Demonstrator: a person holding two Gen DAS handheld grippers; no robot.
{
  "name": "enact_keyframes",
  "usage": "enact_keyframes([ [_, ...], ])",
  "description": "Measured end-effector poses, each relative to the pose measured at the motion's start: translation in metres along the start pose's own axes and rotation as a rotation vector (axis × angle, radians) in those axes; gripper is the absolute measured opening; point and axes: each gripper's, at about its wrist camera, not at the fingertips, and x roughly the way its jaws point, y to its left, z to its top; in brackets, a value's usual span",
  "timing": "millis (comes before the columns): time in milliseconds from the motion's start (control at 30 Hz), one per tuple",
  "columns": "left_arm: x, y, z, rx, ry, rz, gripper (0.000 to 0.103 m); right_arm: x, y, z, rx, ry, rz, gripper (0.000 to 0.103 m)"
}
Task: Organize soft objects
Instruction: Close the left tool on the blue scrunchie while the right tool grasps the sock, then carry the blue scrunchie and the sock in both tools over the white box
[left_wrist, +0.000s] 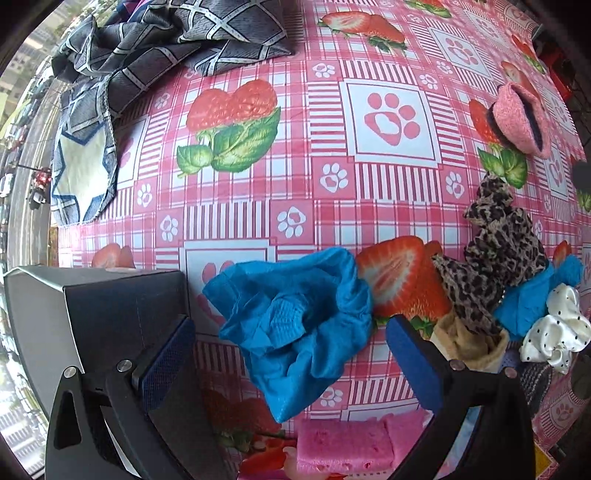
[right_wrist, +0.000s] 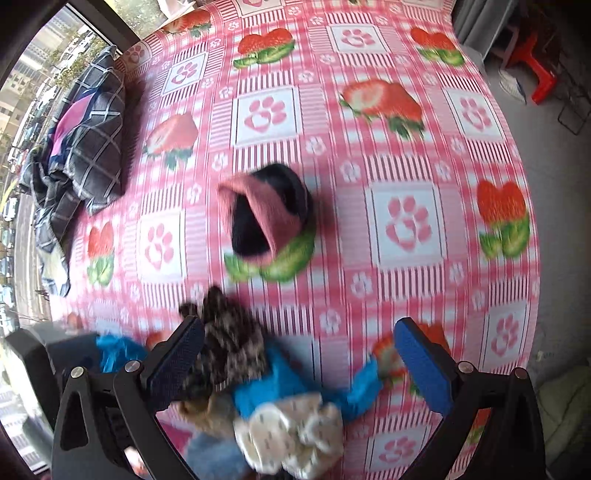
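My left gripper (left_wrist: 291, 354) is open, its blue pads either side of a crumpled blue cloth (left_wrist: 295, 325) on the strawberry tablecloth. A leopard-print cloth (left_wrist: 491, 266) lies to its right, beside a white dotted scrunchie (left_wrist: 557, 332) and another blue piece (left_wrist: 532, 295). A pink and dark knit pouch (left_wrist: 517, 118) lies farther back. My right gripper (right_wrist: 299, 365) is open above the leopard cloth (right_wrist: 229, 339), a blue cloth (right_wrist: 295, 387) and the white scrunchie (right_wrist: 295, 432). The pink pouch (right_wrist: 266, 214) lies ahead of it. The right wrist view is blurred.
A grey checked blanket (left_wrist: 147, 48) is bunched at the far left by the window and also shows in the right wrist view (right_wrist: 88, 140). A dark box (left_wrist: 96, 317) stands at the near left. A pink sponge (left_wrist: 347, 446) lies below the blue cloth. A red stool (right_wrist: 535, 74) stands on the floor.
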Motion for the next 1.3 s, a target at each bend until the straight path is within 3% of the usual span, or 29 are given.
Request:
enact_keyframes([
  [167,0.003,-0.004,0.004,-0.008,-0.018,0.039,0.103,0.022,0.01,0.034,0.02,-0.016,-0.034,0.103],
  [333,-0.004,-0.031,0.005,0.061,-0.083,0.105,0.103,0.048,0.02,0.056,0.028,-0.002,-0.066,0.103],
  [467,0.015,-0.027,0.012,0.026,-0.011,0.051,0.101,0.065,0.03,0.065,-0.002,0.002,-0.074,0.103],
  [533,0.022,-0.026,0.014,0.015,0.006,0.039,0.092,0.07,0.035,0.067,-0.017,0.006,-0.077,0.101],
  [567,0.026,-0.025,0.016,0.01,0.017,0.029,0.091,0.075,0.039,0.068,-0.021,0.007,-0.081,0.097],
  [633,0.028,-0.022,0.02,-0.007,0.022,0.01,0.088,0.08,0.046,0.067,-0.027,0.017,-0.081,0.06],
  [667,0.029,-0.02,0.022,-0.013,0.028,-0.002,0.087,0.084,0.047,0.066,-0.031,0.042,-0.093,0.056],
  [733,0.03,-0.016,0.022,-0.022,0.038,-0.044,0.072,0.084,0.049,0.063,-0.039,0.032,-0.096,0.037],
  [767,0.03,-0.015,0.024,-0.027,0.042,-0.065,0.065,0.081,0.048,0.061,-0.038,0.032,-0.089,0.035],
  [800,0.029,-0.015,0.025,-0.028,0.044,-0.081,0.048,0.079,0.046,0.058,-0.036,0.03,-0.072,0.031],
  [833,0.029,-0.014,0.028,-0.023,0.042,-0.075,0.038,0.077,0.042,0.056,-0.035,0.028,-0.065,0.031],
  [933,0.025,-0.012,0.032,-0.021,0.028,-0.087,0.028,0.066,0.034,0.047,-0.032,0.007,-0.059,0.03],
  [1300,-0.045,-0.007,0.048,-0.041,-0.107,-0.085,0.026,0.005,-0.013,0.01,0.009,-0.019,-0.016,0.03],
])
